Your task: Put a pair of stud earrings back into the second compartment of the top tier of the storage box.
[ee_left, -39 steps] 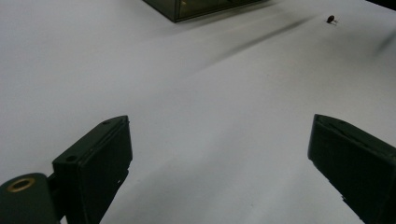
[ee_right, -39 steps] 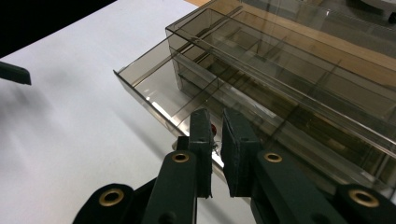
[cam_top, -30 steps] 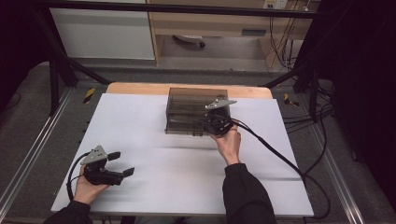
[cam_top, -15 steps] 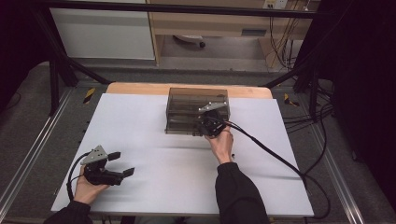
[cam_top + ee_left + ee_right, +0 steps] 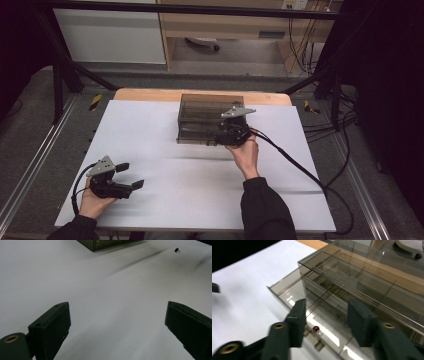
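Observation:
A smoky clear drawer box [image 5: 200, 112] stands at the table's far middle. My right gripper [image 5: 226, 136] is at its front right, held by a hand [image 5: 245, 155]. In the right gripper view my right gripper [image 5: 328, 315] is open, with its jaws above a pulled-out bottom drawer [image 5: 283, 293] of the drawer box [image 5: 367, 282]. A small red part with thin legs [image 5: 315, 328] lies in that drawer below the jaws. My left gripper [image 5: 131, 175] rests open near the front left of the table. Between its spread jaws my left gripper [image 5: 120, 327] has only bare white surface.
The white table sheet [image 5: 150, 130] ends in a wooden strip [image 5: 145, 94] at the back. Another small red part [image 5: 176, 249] lies on the sheet beyond the box corner [image 5: 100, 245]. A black cable [image 5: 300, 167] trails from the right gripper off the right edge.
The right gripper has shifted slightly left and closer along the box's front. The left gripper has stayed where it was.

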